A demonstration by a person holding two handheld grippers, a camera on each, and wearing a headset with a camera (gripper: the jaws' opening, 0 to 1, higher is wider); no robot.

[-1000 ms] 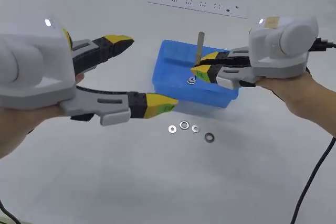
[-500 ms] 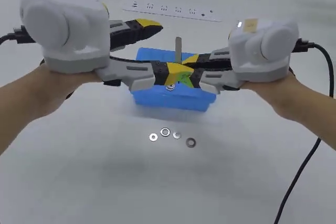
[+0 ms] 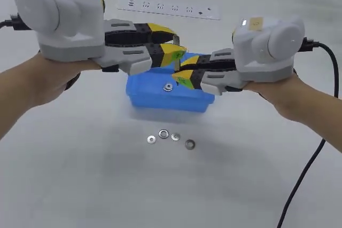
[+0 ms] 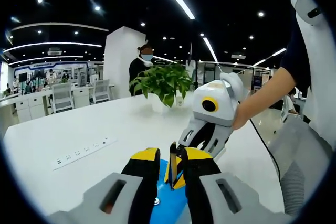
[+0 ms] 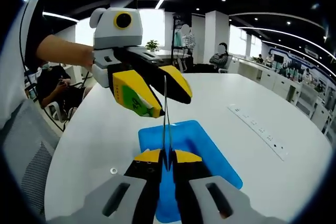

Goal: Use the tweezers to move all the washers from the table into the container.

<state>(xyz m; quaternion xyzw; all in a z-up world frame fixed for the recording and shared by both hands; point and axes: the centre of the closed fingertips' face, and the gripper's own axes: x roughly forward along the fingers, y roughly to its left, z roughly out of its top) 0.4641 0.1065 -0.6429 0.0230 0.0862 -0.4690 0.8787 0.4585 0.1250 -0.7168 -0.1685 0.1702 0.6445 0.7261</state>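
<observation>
White tabletop (image 3: 80,185) bears four washers (image 3: 163,134), apart from tweezers (image 5: 165,119) raised over container (image 3: 160,98).

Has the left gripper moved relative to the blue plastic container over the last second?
Yes. The left gripper has gone from left of the blue plastic container to above it, by the metal tweezers.
</observation>
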